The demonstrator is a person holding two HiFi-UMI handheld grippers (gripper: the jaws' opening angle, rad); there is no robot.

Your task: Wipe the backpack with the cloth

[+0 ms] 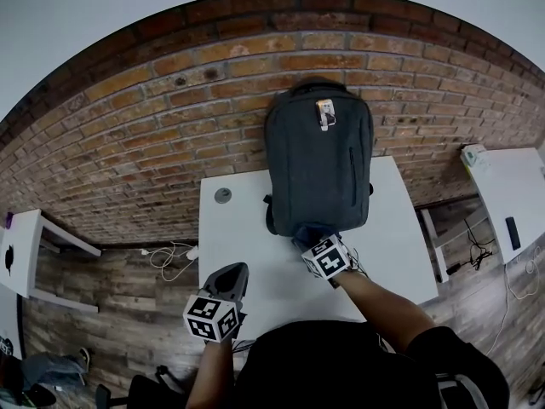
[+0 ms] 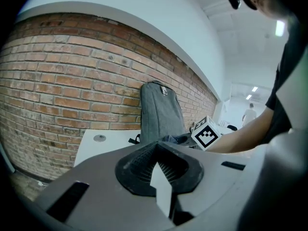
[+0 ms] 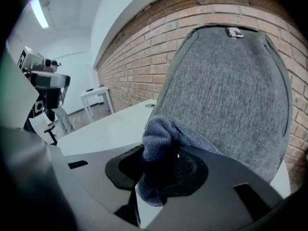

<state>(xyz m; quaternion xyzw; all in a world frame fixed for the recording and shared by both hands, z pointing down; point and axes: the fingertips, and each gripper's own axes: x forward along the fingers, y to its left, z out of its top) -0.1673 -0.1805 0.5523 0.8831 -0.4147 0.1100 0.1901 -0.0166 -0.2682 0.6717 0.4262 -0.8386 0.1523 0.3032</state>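
Right gripper (image 1: pixel 312 241) fingers clamp cloth (image 3: pixel 161 141) at backpack (image 1: pixel 319 156) near base. Left gripper (image 1: pixel 232 273) fingers closed, empty. Risk: unbraced backpack slides or slumps on tabletop (image 1: pixel 234 237) under wiping push.

No word, number or brand name can be read. A small pale tag (image 1: pixel 324 113) is fixed near the top of the dark grey fabric backpack (image 1: pixel 319 164); its print cannot be made out. Only black-and-white square patterns are borne by the white marker cube (image 1: pixel 328 258) at the backpack's foot.

Matt grey woven-fabric backpack (image 3: pixel 226 95), fuzzy blue terry cloth (image 3: pixel 161 148), smooth white table (image 1: pixel 255 254), rough red brick wall (image 1: pixel 153 135)
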